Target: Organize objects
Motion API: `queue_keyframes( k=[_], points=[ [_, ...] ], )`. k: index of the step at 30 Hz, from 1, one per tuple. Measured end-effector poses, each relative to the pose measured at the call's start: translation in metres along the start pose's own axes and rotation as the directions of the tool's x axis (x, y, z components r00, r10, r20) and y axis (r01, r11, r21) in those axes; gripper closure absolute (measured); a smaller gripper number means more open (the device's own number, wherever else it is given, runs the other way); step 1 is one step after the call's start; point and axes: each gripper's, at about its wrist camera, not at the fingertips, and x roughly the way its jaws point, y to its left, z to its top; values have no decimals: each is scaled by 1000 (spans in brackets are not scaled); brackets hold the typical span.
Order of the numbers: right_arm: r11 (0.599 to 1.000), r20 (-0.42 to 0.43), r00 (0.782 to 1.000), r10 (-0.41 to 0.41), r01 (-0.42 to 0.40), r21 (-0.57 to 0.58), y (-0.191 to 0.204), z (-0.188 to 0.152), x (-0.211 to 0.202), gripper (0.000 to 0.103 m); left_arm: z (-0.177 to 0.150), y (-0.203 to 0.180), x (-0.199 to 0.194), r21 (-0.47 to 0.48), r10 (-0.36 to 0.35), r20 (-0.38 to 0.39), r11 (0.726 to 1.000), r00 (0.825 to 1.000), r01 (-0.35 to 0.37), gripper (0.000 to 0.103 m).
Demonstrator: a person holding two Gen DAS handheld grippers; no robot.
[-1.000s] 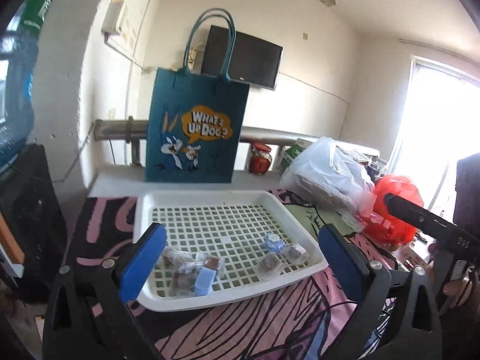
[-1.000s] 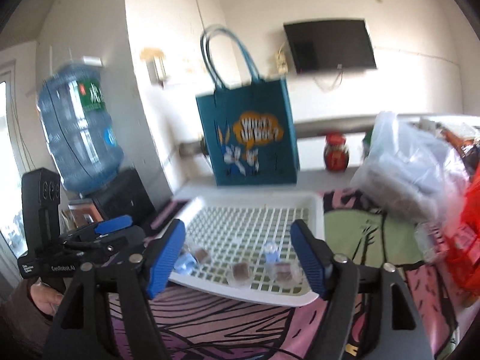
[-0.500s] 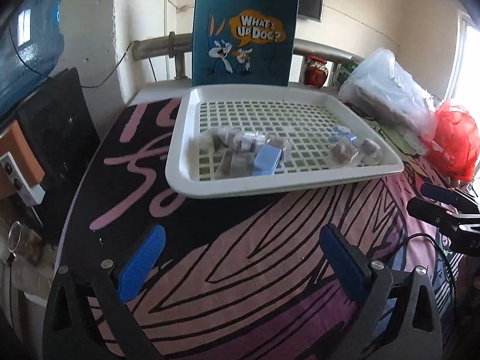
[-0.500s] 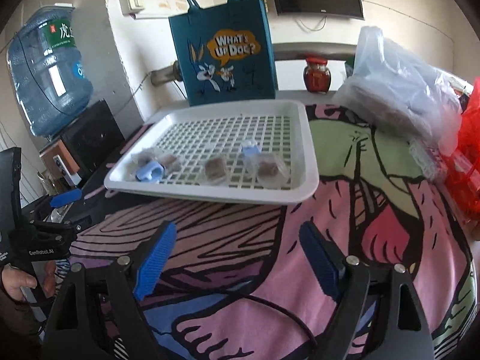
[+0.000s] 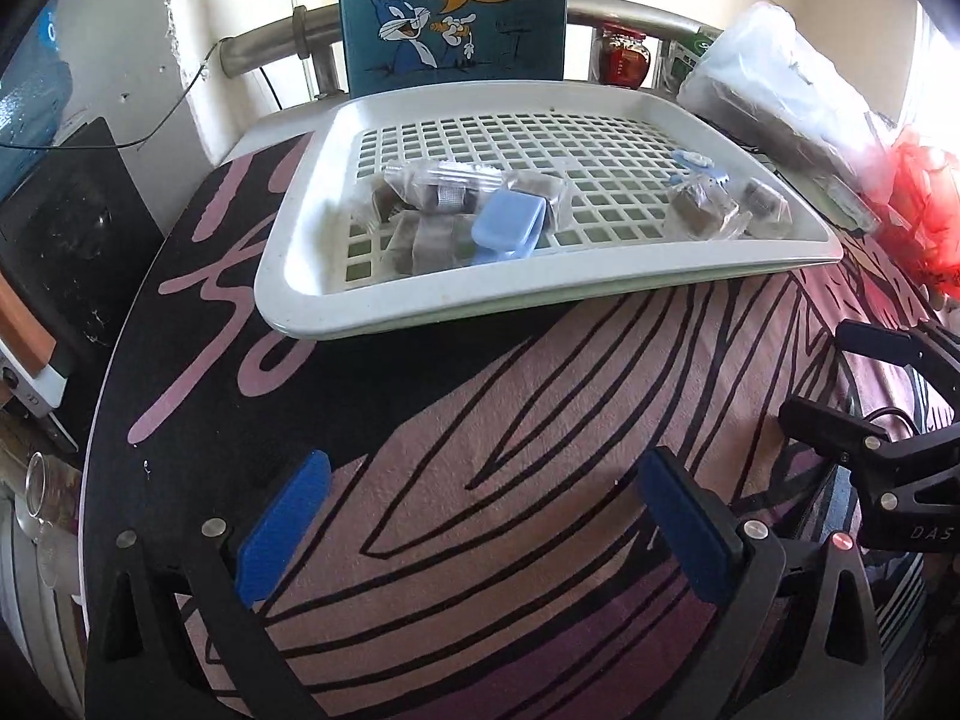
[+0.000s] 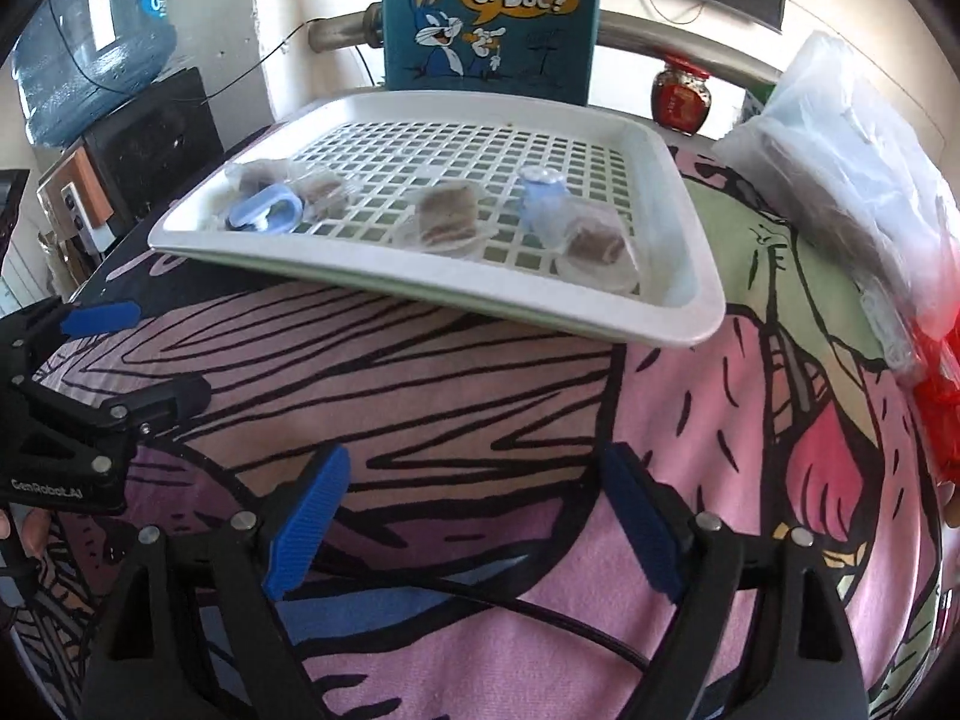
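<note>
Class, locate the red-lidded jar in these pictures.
In both wrist views the jar stands behind the white tray, right of the blue cartoon bag and left of the clear plastic bag.

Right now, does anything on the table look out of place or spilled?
Nothing looks spilled or broken. The small wrapped packets and blue clips lie loose and unsorted inside the white tray, bunched near its front edge. The tray sits flat.

A blue cartoon tote bag stands by a red jar and water bottle.
</note>
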Motion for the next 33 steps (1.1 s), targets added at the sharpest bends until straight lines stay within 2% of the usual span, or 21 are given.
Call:
queue_keyframes(
  k=[4, 9, 33],
  points=[
    [1000, -5, 1000, -3, 3, 4, 0, 0, 0, 12, -1, 0, 0, 3, 4, -2, 1000, 1000, -4, 0],
    [1000, -23, 1000, -4, 4, 10, -1, 1, 3, 0, -2, -1, 0, 4, 4, -2, 1000, 1000, -4, 0],
    [1000, -22, 1000, -2, 3, 13, -1, 2, 5, 0, 0, -1, 2, 3, -4, -5, 1000, 1000, 4, 0]
  ],
)
